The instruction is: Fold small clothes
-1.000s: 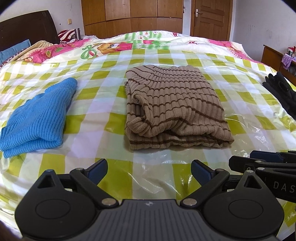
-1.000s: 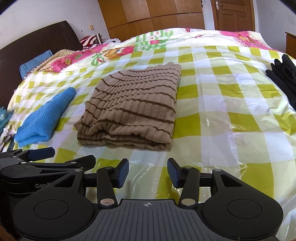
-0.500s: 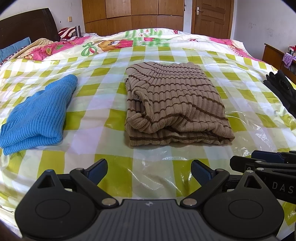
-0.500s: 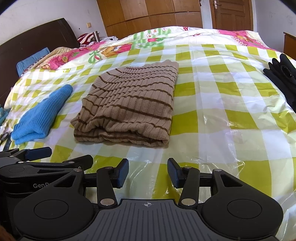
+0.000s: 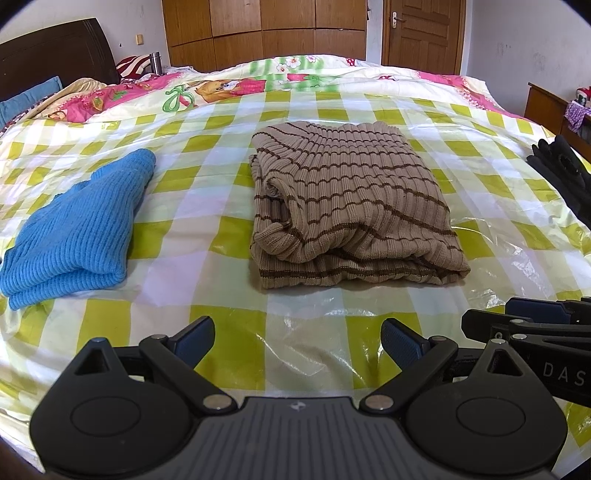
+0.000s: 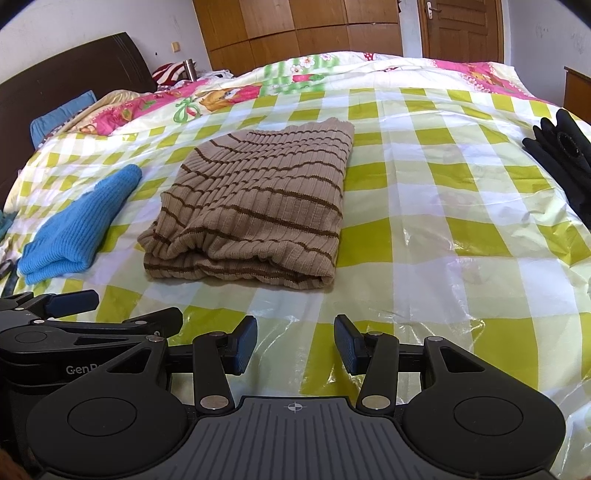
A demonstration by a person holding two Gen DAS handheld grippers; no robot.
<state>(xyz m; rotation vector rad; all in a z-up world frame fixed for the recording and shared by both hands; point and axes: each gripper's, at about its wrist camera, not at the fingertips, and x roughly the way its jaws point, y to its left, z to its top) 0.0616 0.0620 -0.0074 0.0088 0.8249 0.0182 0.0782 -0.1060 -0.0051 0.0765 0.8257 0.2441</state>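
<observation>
- Looking thru the left wrist view: left hand-held gripper (image 5: 297, 339) sits low at the near edge of the bed (image 5: 229, 240), jaws spread wide, nothing betw. them, only clear plastic sheet (image 5: 332, 343) over the green-and-white check cover underneath.
- Same view: tan striped sweater (image 5: 351, 210) lies folded in a thick rectangle mid-bed, straight ahead of the jaws and well apart from them; a rolled sleeve or collar shows at its left side.
- Blue knit (image 5: 77, 229) lies folded to the left, apart from the tan one; black garment (image 5: 565, 173) at the far right edge of the bed.
- Right hand-held gripper (image 5: 532, 317) pokes in at lower right, seen side-on.
- Right wrist view: right hand-held gripper (image 6: 295, 345) also low at the bed's near edge, jaws parted w/ a clear gap, gripping nothing, plastic sheet below.
- Tan striped sweater (image 6: 258, 206) is ahead and a bit left of it, not touched; blue knit (image 6: 77, 225) further left, black garment (image 6: 561, 151) far right.
- Left hand-held gripper's body (image 6: 55, 325) visible at lower left, just beside the right one.
- Background: dark headboard (image 6: 70, 74), wooden wardrobe (image 6: 295, 26) and door (image 6: 461, 26).
</observation>
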